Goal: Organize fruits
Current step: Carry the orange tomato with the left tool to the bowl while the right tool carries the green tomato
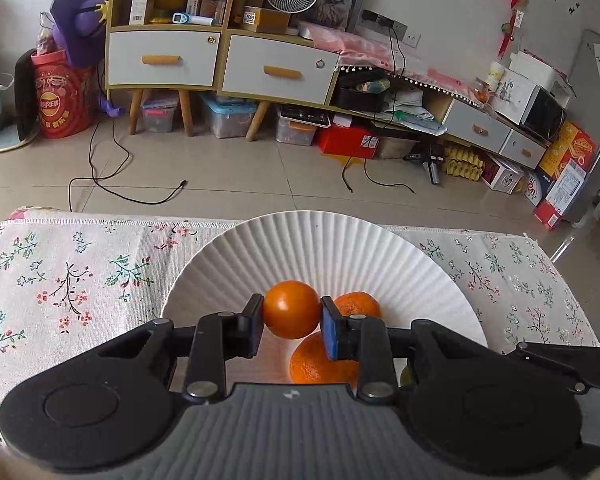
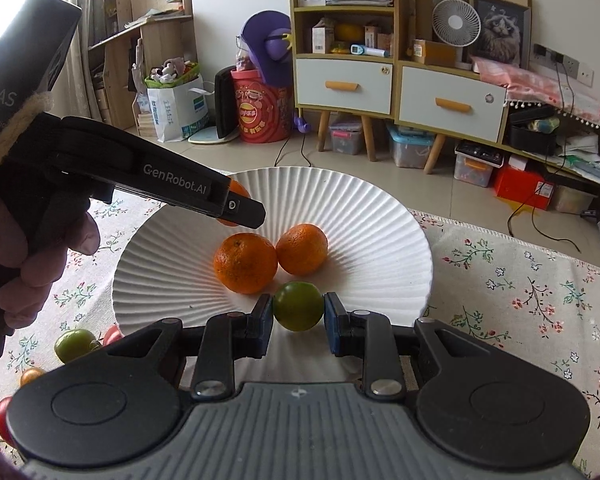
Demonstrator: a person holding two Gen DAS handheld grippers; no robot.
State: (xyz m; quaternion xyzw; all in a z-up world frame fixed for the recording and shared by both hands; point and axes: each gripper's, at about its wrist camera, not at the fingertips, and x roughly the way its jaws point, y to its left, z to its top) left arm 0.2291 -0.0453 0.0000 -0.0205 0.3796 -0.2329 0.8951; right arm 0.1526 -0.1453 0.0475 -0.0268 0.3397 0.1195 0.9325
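Orange tomato (image 1: 291, 315) pinched in left fingers (image 1: 252, 320); only right view shows green tomato (image 2: 299, 306) pinched over plate (image 2: 380, 216)

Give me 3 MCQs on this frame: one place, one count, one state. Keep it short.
1. Where do the two mandarins lie?
A. on the white plate
B. on the floor
C. on the shelf

2. How many pieces of fruit are gripped right now?
A. none
B. one
C. two

3. What is the right gripper doing?
A. standing wide open
B. shut on a green fruit
C. shut on a cable

Answers:
1 A, both rest side by side in the plate's middle.
2 C, the left gripper pinches an orange fruit and the right one pinches the green fruit.
3 B, its pads press both sides of the green fruit.
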